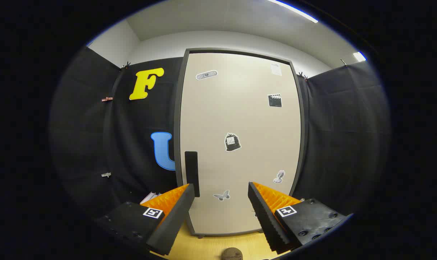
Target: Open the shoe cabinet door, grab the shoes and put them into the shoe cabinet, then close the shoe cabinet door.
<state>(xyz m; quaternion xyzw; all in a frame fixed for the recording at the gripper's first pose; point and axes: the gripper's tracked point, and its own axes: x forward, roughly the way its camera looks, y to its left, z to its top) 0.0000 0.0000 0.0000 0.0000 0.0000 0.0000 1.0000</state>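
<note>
Gripper [221, 195] hanging spread wide and empty, facing shoe cabinet door [240, 144], shut and upright on yellow floor [211, 247]. Black handle [191, 173] standing just beyond left finger [175, 216]; probably worth closing on it squarely, pulling along hinge arc. Cabinet contents hidden. Brown rounded thing [232, 254] lying below fingers, possibly a shoe.

Gripper [221, 189] camera, low (near floor), facing cabinet door [240, 144] closely

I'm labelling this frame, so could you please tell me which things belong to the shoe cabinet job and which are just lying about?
Job:
- cabinet door, closed
- black handle at its edge
- gripper, jaws open, empty, just before the door

Lying about:
- stickers on the door
- round brown object on the floor, unidentifiable
</note>
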